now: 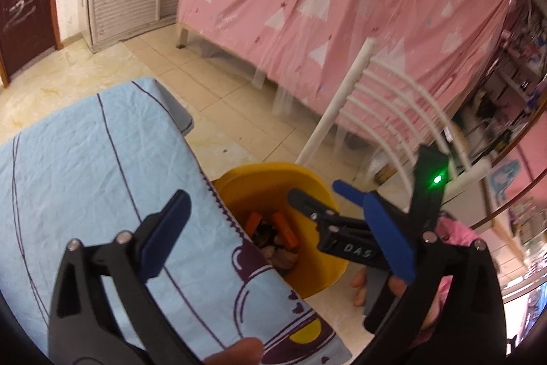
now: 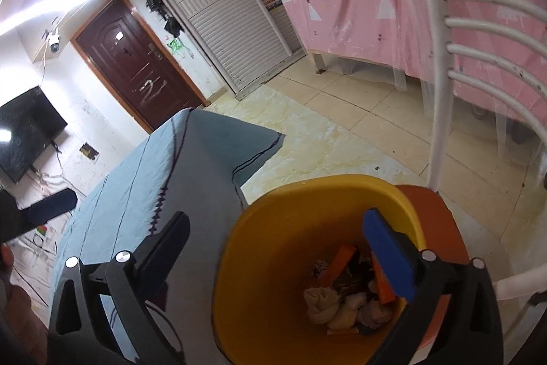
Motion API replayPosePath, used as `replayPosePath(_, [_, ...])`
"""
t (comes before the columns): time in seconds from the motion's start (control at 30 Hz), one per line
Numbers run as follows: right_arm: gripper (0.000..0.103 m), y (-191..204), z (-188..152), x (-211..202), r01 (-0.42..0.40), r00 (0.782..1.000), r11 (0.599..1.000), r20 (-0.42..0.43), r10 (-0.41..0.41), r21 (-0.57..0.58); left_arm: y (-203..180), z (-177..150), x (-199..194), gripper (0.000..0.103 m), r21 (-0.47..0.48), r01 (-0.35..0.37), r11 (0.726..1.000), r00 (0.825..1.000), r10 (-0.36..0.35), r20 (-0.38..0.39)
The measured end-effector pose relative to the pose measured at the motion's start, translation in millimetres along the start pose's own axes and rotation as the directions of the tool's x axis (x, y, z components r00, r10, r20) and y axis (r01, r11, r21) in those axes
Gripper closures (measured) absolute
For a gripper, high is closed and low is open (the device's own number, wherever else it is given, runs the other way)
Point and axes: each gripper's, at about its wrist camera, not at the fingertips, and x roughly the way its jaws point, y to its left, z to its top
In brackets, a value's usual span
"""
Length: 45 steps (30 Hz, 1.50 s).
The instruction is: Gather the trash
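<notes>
Drop step looks done: left gripper (image 1: 277, 228) and right gripper (image 2: 283, 262) both gape wide with nothing between the pads, poised over the yellow bin (image 2: 239, 262). Trash (image 2: 345, 300), crumpled paper and orange scraps, sits at the bin's bottom. Next: probably pull back and look for another piece; none shows on the blue tablecloth (image 1: 85, 159).

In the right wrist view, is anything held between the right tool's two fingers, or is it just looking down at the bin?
Nothing is held. In the right wrist view the right tool stands open, and through the gap only the yellow bin and its trash show below.
</notes>
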Motion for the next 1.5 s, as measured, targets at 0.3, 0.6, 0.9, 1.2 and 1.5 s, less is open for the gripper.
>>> replayPosePath(0.3, [0.009, 46, 3, -17, 0.064, 0.995, 0.994, 0.08, -0.057, -0.085, 44, -18, -53, 0.006, -0.021, -0.037, 0.999, 0.987, 0.04, 0.157])
replayPosePath(0.6, [0.009, 118, -4, -15, 0.0, 0.997, 0.979, 0.077, 0.016, -0.203, 94, -49, -95, 0.006, -0.098, -0.144, 0.985, 0.964, 0.161, 0.209])
replayPosePath(0.9, [0.009, 194, -24, -8, -0.095, 0.993, 0.951, 0.046, 0.113, -0.294, 144, -94, -143, 0.006, -0.226, -0.364, 0.904, 0.884, 0.411, 0.223])
replayPosePath(1.2, [0.009, 266, -57, -2, -0.203, 0.974, 0.915, 0.022, 0.224, -0.349, 186, -134, -181, 0.006, -0.336, -0.445, 0.83, 0.831, 0.523, 0.191])
replayPosePath(1.5, [0.009, 302, -86, 4, -0.208, 0.972, 0.89, 0.02, 0.236, -0.406, 205, -157, -199, 0.006, -0.351, -0.498, 0.793, 0.789, 0.582, 0.197])
